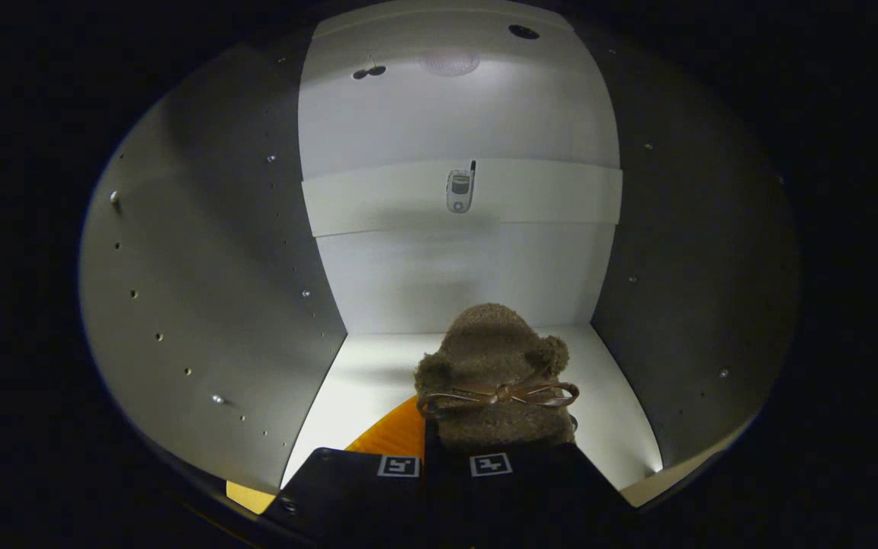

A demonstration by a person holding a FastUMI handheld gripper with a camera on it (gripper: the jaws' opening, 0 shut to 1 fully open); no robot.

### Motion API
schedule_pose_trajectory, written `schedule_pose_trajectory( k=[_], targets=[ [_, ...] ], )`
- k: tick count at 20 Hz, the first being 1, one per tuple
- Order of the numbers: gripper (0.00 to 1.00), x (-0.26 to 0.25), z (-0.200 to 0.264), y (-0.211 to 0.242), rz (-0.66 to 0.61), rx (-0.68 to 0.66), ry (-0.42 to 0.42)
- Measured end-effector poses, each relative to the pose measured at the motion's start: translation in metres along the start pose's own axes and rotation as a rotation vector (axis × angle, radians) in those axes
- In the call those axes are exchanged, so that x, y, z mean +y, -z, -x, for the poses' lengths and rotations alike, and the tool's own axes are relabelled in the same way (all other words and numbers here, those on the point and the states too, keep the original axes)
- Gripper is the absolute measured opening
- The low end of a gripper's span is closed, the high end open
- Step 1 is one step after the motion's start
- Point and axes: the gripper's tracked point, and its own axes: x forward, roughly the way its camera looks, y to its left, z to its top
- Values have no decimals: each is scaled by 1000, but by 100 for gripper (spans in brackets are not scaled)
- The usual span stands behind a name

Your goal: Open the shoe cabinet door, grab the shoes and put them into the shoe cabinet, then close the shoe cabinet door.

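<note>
Between the fingers (447,467), which stand drawn tight together with hardly a gap, the heel end of a fuzzy brown slipper (494,374) appears to be pinched; both fingers press against its rear edge, each carrying a small square marker on its upper face. Just ahead of the fingers the slipper points away into the shoe cabinet (203,290), its rounded toe farthest off, a thin bow (500,395) of shiny ribbon lying across its top and two small pompom-like tufts to either side. Whether the slipper's sole rests on the cabinet floor (366,377) or hangs just above it cannot be told. To the left of the fingers, low down and partly under the slipper, an orange curved surface (393,433) shows; what it belongs to is unclear.

Beyond the slipper the pale cabinet floor runs back to a white rear wall (454,282). Higher on that wall a horizontal white band (546,194) crosses from side to side, and a small silver flip-phone-shaped thing (459,189) sits at its middle. Grey side panels, the left one dotted with rows of small holes and pegs, close in on both sides. Well above, a dim round lamp (450,62) glows on the ceiling panel.
</note>
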Motion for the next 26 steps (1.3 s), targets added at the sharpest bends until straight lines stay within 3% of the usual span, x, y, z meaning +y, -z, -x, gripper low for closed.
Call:
schedule_pose_trajectory(
  k=[14, 17, 23, 26],
  targets=[
    [10, -4, -47, 30, -19, 129, 59],
    [17, -1, -43, 32, -46, 150, 52],
    [75, 2, -9, 28, -36, 145, 28],
    [90, -2, 17, 17, -52, 89, 28]
  ],
)
